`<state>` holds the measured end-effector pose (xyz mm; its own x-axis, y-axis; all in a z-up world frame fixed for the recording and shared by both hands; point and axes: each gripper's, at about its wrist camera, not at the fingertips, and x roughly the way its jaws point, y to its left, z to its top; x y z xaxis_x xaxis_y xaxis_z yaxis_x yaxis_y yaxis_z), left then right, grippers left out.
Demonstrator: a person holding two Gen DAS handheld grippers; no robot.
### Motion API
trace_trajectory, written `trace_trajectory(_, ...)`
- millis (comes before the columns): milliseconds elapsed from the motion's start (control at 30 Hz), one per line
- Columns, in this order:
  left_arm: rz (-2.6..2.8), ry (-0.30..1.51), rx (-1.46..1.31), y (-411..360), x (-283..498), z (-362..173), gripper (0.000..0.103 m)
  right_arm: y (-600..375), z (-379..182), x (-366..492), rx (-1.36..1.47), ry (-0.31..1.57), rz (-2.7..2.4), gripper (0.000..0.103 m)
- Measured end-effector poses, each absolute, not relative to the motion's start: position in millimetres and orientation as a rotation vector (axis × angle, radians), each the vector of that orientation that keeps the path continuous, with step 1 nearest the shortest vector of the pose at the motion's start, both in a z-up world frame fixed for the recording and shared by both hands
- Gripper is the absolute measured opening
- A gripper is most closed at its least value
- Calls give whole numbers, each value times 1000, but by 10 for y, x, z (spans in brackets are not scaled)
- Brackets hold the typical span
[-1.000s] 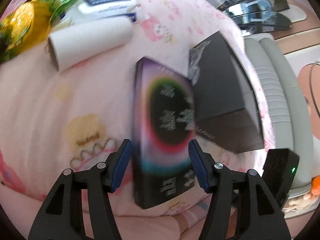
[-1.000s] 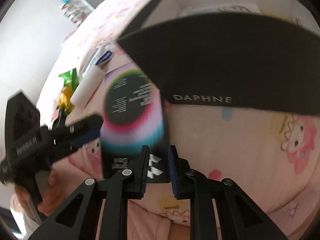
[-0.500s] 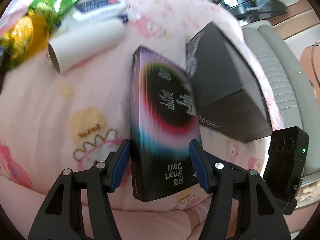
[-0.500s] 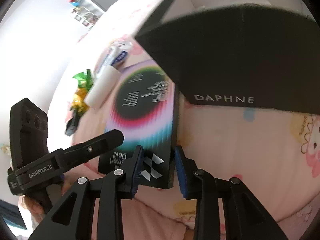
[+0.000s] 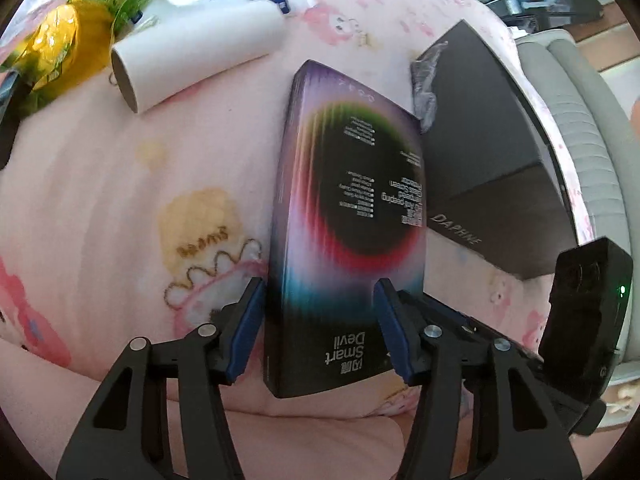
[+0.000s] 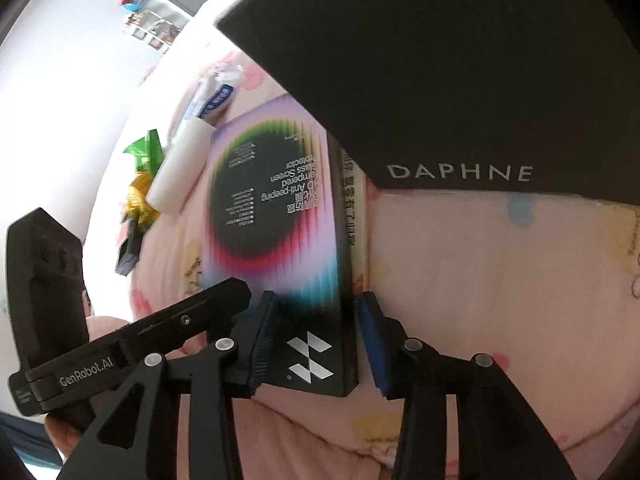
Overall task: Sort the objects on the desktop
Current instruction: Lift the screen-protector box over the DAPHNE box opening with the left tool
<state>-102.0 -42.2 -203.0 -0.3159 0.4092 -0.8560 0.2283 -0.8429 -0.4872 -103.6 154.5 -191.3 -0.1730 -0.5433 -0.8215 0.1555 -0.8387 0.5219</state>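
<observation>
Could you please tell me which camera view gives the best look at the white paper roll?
The left wrist view shows the white paper roll best: it lies large near the top left, its whole length and open end visible. In the right wrist view the roll is small and far off at the left, and its open end does not show.

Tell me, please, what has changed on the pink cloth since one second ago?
The right gripper has just been opening, releasing the colourful box's edge; the box still sits between its pads. The left gripper took the box across its width. The white roll and black DAPHNE box stayed.
</observation>
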Motion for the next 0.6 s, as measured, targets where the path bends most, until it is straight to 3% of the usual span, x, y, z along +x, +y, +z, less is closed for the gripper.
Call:
trace_trajectory(200,2445,-709,-1590,-320,-900,-1740,56,1523,-1648,-937,1525,-413,-2103,34)
trace_trajectory(600,2538,-725,-1350,-320,-726,-927,57,1679,-858,-798,1293,-481,-2124,34)
